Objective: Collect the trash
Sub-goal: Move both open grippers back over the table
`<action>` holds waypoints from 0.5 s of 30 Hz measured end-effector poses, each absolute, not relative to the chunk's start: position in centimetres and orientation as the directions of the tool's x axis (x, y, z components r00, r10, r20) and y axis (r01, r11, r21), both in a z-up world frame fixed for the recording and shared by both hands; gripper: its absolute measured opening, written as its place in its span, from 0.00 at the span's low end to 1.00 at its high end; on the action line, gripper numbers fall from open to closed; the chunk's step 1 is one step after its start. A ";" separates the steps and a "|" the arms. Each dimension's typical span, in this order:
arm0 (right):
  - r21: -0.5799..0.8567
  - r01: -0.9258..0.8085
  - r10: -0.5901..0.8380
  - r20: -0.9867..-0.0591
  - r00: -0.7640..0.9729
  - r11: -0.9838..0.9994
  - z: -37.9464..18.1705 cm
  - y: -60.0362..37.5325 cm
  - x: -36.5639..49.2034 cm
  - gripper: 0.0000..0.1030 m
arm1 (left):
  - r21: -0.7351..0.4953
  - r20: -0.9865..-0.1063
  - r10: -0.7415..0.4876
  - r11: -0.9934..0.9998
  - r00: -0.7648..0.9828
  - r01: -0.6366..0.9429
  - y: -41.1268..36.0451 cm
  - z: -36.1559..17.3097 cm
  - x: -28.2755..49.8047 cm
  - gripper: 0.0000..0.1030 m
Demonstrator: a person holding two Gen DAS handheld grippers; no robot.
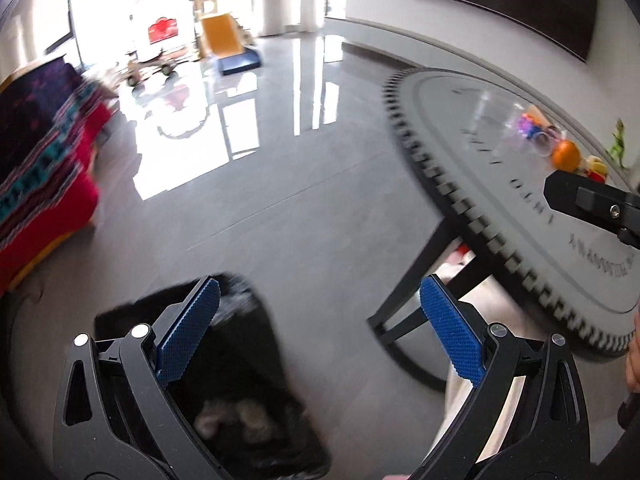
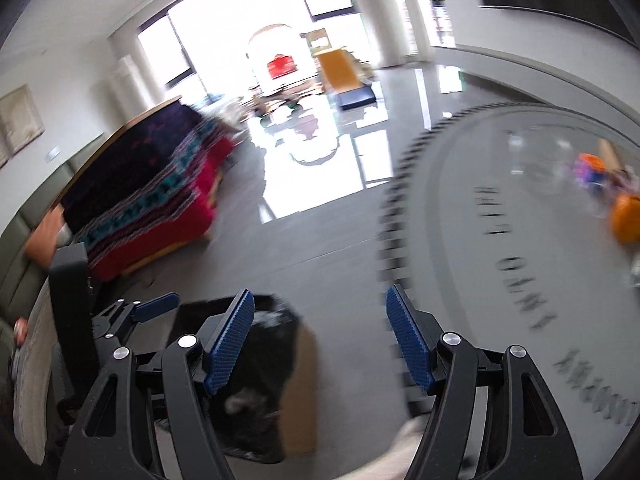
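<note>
A black-lined trash bin (image 1: pixel 244 392) stands on the grey floor below my left gripper (image 1: pixel 320 300), with crumpled pale trash (image 1: pixel 236 420) inside it. The left gripper is open and empty, above the bin's right side. In the right wrist view the same bin (image 2: pixel 260 384) sits in a brown box below my right gripper (image 2: pixel 320 304), which is open and empty. The round grey table (image 1: pixel 520 184) holds an orange (image 1: pixel 566 155), colourful toys (image 1: pixel 528 126) and a clear cup. The right gripper's body (image 1: pixel 592 200) shows over the table.
A sofa with a red and dark patterned blanket (image 1: pixel 44 152) stands at the left. The table's black legs (image 1: pixel 416 304) reach the floor beside the bin. A yellow slide (image 1: pixel 224 40) and toys stand far back by bright windows. The views are motion-blurred.
</note>
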State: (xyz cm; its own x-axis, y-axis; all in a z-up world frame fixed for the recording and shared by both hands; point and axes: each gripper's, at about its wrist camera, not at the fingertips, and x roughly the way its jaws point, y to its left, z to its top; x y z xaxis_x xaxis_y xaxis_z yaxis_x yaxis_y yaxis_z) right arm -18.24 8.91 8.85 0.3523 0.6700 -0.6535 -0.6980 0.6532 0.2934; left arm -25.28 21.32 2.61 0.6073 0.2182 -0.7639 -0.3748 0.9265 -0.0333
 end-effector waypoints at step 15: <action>0.313 -0.357 0.471 -0.678 0.564 0.880 8.4 -3.8 -4.2 0.67 | -0.002 -0.732 0.098 0.989 0.674 -0.146 13.5 5.1 -11.5 0.94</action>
State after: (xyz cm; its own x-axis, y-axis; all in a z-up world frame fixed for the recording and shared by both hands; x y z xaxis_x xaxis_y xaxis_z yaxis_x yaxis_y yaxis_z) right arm -4.18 -3.79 8.40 0.5639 0.4709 -0.6784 -0.3574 0.8798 0.3135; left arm -11.53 13.55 5.05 0.6744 0.0978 -0.7319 -0.1456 0.9893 -0.0019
